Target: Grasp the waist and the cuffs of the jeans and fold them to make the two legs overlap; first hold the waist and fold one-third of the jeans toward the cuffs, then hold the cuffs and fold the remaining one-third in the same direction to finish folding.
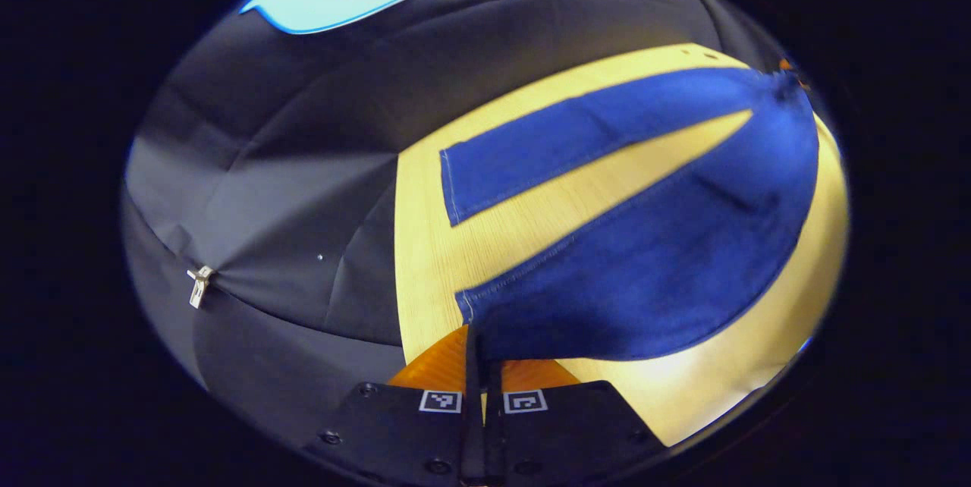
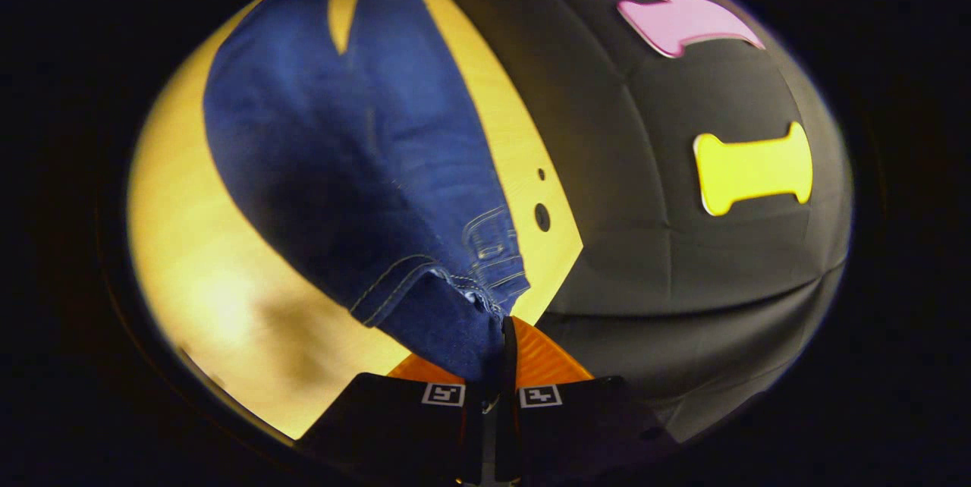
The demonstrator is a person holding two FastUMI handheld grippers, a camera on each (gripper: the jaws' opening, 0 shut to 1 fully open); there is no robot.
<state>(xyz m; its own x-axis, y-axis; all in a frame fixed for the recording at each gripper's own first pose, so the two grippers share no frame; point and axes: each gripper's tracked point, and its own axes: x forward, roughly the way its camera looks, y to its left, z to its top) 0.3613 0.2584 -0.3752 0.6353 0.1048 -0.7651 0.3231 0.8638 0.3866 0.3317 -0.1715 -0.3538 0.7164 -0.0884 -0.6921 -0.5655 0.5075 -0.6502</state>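
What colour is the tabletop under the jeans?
Light yellowish wood, on the table, clearest in the left gripper view.

The jeans (image 1: 652,259) are dark blue denim with pale stitching along the seams and hems. In the left gripper view the two legs spread apart in a narrow V on the pale wooden worktop (image 1: 425,244); the far leg lies flat, its cuff (image 1: 451,187) squared off, while the near leg is lifted at its cuff (image 1: 474,312). In the right gripper view the waist end (image 2: 463,305) is raised and bunched, a belt loop and waistband stitching showing, the cloth sagging back down toward the legs.
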